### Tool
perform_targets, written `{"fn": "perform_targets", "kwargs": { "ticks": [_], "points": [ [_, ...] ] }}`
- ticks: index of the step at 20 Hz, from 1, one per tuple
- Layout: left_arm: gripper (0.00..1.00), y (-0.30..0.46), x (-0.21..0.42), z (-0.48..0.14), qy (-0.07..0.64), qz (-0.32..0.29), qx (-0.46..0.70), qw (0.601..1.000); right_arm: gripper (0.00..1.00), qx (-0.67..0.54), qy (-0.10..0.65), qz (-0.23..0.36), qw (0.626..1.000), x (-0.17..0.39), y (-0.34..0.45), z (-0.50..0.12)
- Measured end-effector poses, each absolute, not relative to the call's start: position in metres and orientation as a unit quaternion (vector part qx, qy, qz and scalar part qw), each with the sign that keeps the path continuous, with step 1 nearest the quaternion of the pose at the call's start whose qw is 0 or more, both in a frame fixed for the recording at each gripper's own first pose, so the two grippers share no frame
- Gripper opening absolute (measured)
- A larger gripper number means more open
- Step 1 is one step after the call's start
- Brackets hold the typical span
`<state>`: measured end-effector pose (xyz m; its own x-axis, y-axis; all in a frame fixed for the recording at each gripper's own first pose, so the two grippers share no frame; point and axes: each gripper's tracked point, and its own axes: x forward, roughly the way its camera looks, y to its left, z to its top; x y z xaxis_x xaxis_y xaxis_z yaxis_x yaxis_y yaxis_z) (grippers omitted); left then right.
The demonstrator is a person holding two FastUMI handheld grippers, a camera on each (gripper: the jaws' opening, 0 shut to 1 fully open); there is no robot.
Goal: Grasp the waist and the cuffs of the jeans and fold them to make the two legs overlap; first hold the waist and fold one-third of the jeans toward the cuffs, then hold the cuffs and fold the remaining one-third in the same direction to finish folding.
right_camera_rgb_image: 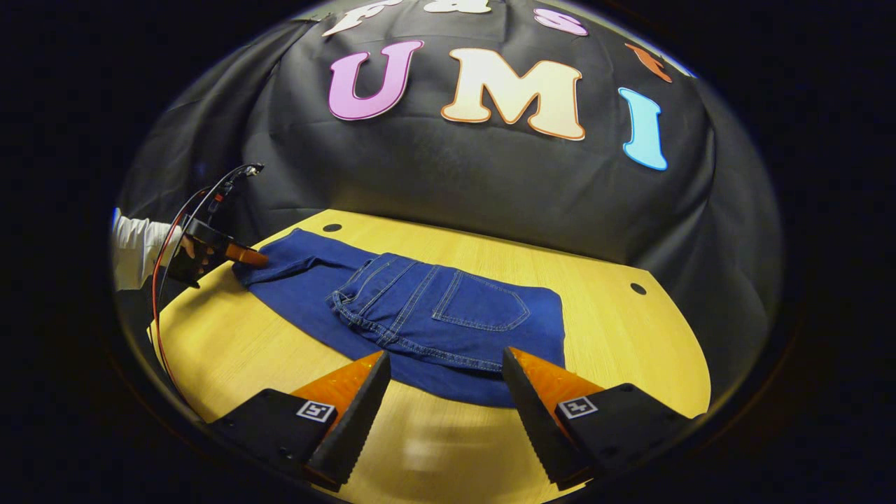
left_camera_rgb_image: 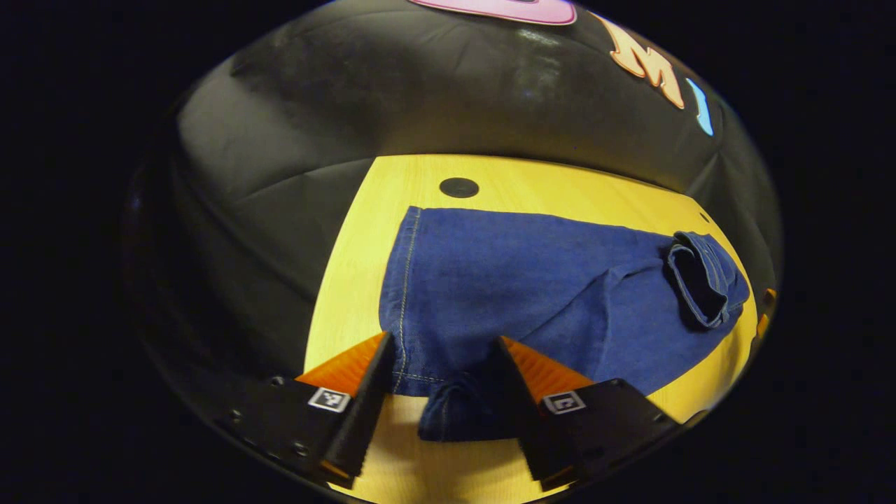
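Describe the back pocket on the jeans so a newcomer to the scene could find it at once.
Start at the yellow wooden table in front of the black cloth wall. The blue jeans lie on it with the waist part folded over the legs. On that folded part, just ahead of the right gripper, is the back pocket: the single patch outlined in pale stitching with a pointed lower edge.

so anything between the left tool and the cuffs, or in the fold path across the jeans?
Nothing visible. The left tool is open, already straddling the cuffs at the jeans' end. The waist is folded over already; ahead lie only denim and bare table. The right tool hovers open off the near edge.
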<state>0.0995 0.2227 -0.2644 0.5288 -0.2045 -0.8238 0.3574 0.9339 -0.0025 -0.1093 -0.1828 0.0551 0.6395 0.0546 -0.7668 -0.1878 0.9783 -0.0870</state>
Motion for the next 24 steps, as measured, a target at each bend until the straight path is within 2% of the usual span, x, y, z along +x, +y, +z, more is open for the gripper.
{"fn": "perform_targets", "kwargs": {
  "ticks": [2, 4, 5, 9, 13, 17, 24],
  "points": [
    [0.36, 0.21, 0.099, -0.261, 0.457, -0.167, 0.074, 0.87, 0.99, -0.073, 0.416, 0.061, 0.904, -0.106, -0.184, 0.056],
    [0.07, 0.209, 0.101, -0.261, 0.476, -0.152, 0.049, 0.865, 1.0, -0.065, 0.411, 0.061, 0.907, -0.102, -0.182, 0.058],
    [0.01, 0.208, 0.099, -0.262, 0.49, -0.134, 0.028, 0.861, 0.99, -0.061, 0.409, 0.064, 0.908, -0.101, -0.18, 0.058],
    [0.0, 0.206, 0.094, -0.253, 0.52, -0.129, 0.03, 0.844, 1.0, -0.056, 0.398, 0.078, 0.912, -0.093, -0.182, 0.064],
    [0.0, 0.181, 0.102, -0.211, 0.484, -0.122, -0.021, 0.866, 1.0, -0.053, 0.393, 0.097, 0.913, -0.087, -0.199, 0.071],
    [0.0, 0.116, 0.097, -0.152, 0.448, -0.145, -0.086, 0.878, 0.99, -0.038, 0.382, 0.103, 0.918, -0.078, -0.223, 0.087],
    [0.0, -0.016, 0.077, -0.095, 0.415, -0.224, -0.084, 0.878, 0.99, -0.034, 0.358, 0.099, 0.928, -0.07, -0.282, 0.118]
  ]
}}
